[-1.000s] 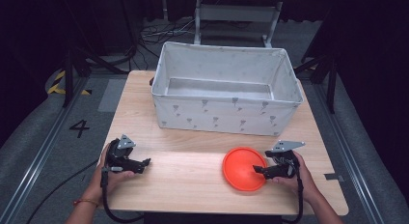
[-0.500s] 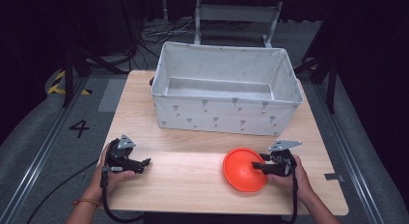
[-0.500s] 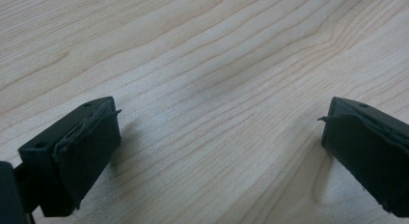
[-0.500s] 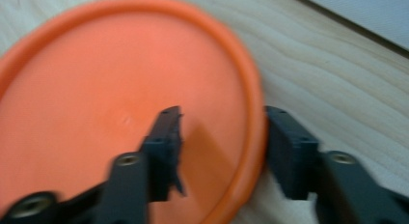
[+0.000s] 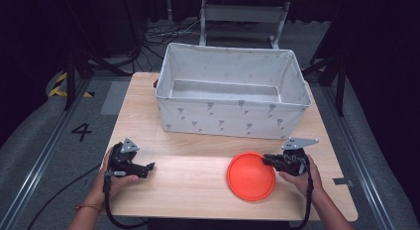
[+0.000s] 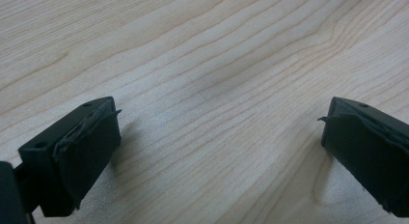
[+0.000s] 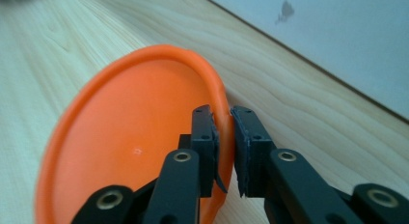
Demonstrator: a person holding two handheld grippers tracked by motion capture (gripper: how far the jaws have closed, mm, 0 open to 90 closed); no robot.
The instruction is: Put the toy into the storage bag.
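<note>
Right gripper (image 7: 224,137) clamped on the rim of the orange plate (image 5: 250,176), one black jaw inside the dish and the other outside it, jaws just closed with the rim pinched between the pads. Held in the right hand (image 5: 302,178) at about four o'clock on the wooden table (image 5: 198,190), with the grey three-cornered plate on top and a black cable trailing back along the forearm. Plate at about five o'clock on the tabletop, near the front edge, tipped up on the gripped side in the right gripper view, its far edge toward the wood.

Left gripper (image 6: 217,137) with jaws spread wide and nothing between them, bare wood grain below, both pads close over the tabletop. Seen from the high view at about eight o'clock on the table, cupped in the left hand (image 5: 116,178), pointing toward three o'clock, well apart from the plate. A thin band on the left wrist; black cable looping off the front edge.

Farther back, at twelve o'clock, a white fabric bin (image 5: 233,116) with a small grey print, standing upright on the far half of the table, open at the top. Beyond the table, dark floor with cables, a grey frame, a painted numeral four at nine o'clock.
</note>
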